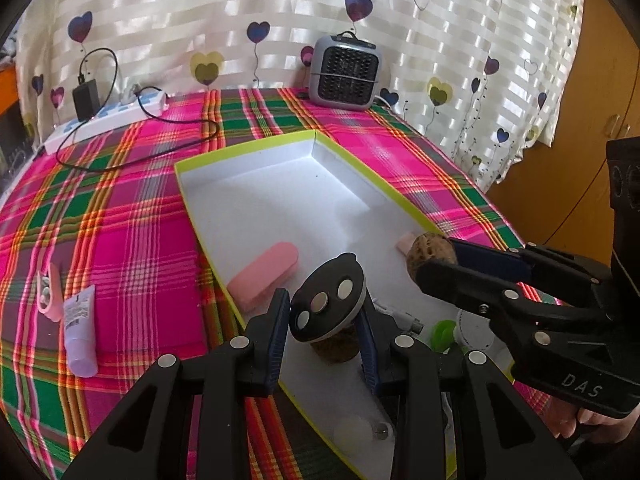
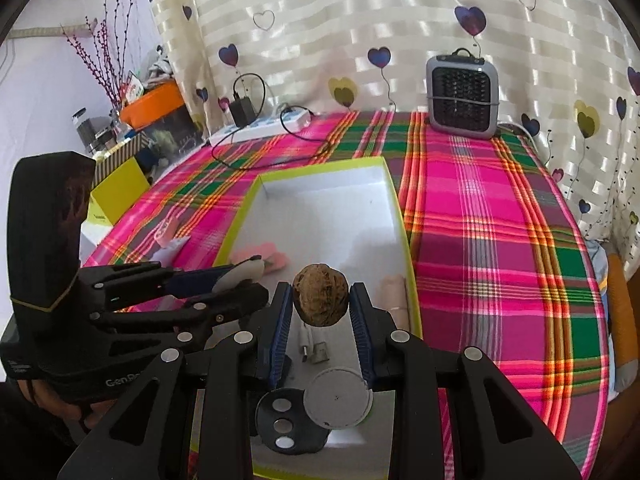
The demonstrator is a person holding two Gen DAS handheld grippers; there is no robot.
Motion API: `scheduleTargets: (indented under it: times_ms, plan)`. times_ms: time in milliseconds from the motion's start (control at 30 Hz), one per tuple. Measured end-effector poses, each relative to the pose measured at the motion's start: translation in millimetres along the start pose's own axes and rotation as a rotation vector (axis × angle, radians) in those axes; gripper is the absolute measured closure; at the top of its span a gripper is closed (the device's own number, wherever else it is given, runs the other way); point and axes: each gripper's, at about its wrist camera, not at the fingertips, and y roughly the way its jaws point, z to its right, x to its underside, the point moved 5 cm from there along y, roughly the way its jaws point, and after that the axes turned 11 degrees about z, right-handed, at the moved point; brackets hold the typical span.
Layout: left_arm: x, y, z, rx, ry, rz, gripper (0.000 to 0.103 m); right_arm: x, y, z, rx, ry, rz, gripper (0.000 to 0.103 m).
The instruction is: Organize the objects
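A shallow white box with a lime rim (image 1: pixel 248 148) (image 2: pixel 394 196) lies on the plaid tablecloth. My left gripper (image 1: pixel 326 312) is shut on a dark oval disc with three silver magnets (image 1: pixel 326 300), held above the box's near end; a brown nut (image 1: pixel 334 346) lies just below it. My right gripper (image 2: pixel 320 300) is shut on a walnut (image 2: pixel 320 294) (image 1: pixel 430 254) above the box. In the box lie a pink oblong case (image 1: pixel 264 276), a white cable plug (image 2: pixel 306 340), a grey round disc (image 2: pixel 338 396) and a second dark magnet disc (image 2: pixel 286 424).
A lilac tube (image 1: pixel 80 330) and a pink clip (image 1: pixel 50 290) lie on the cloth left of the box. A grey mini heater (image 1: pixel 346 74) (image 2: pixel 462 94), a power strip (image 1: pixel 108 116) with a black adapter and cable stand at the back. A beige roll (image 2: pixel 394 294) sits by the box's right wall.
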Motion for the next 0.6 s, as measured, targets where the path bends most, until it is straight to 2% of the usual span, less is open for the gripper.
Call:
scheduleTargets:
  times_ms: [600]
  plan:
    - [1.2,11.4,4.4,-0.016,0.019,-0.023,0.072,9.6,14.0,7.8,0.022,-0.002,-0.056,0.072]
